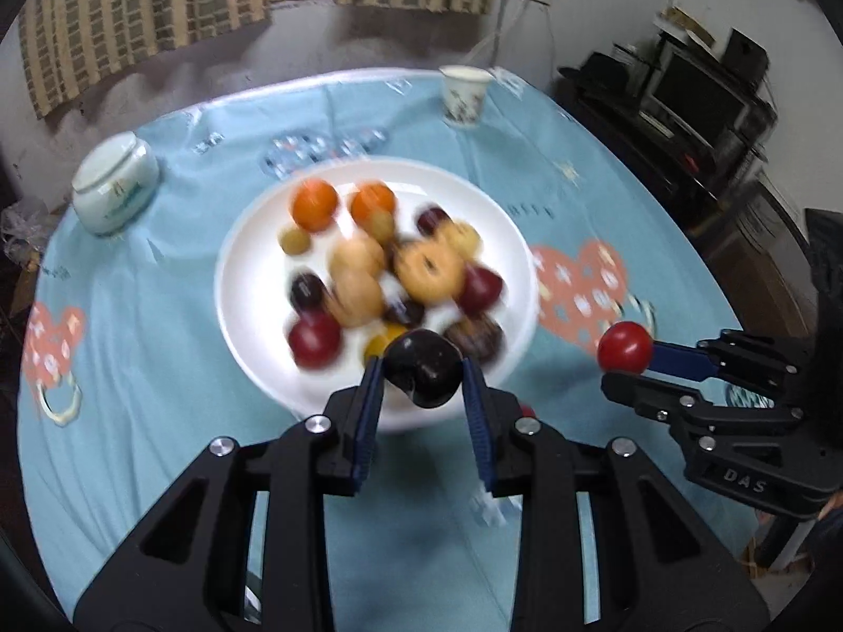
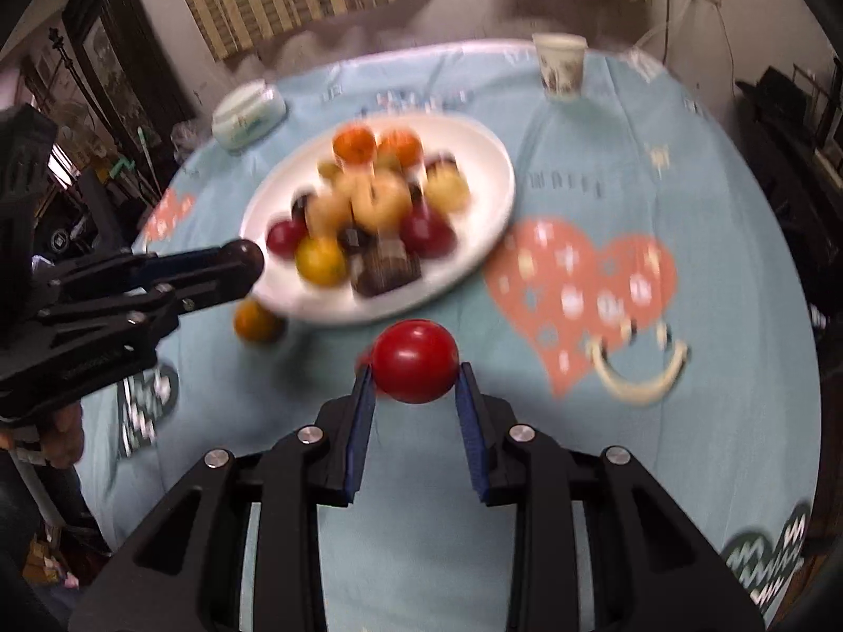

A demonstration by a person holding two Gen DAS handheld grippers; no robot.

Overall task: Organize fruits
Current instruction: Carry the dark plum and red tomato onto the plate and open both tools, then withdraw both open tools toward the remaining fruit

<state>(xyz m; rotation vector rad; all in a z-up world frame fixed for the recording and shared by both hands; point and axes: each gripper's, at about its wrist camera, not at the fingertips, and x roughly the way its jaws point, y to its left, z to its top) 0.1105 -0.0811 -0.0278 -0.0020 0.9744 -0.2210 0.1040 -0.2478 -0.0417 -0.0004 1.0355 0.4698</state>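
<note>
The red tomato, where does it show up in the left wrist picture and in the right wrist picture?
Left wrist view: the red tomato is at the right, gripped by the right claw, beside the white plate.
Right wrist view: the red tomato is at centre, between the blue pads, just below the white plate.
Shared landmark: the paper cup at the table's far edge.

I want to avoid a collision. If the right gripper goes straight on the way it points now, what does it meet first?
Probably the bare blue tablecloth just beyond the red fruit it holds; the white plate lies further left, though depth is unclear.
</note>
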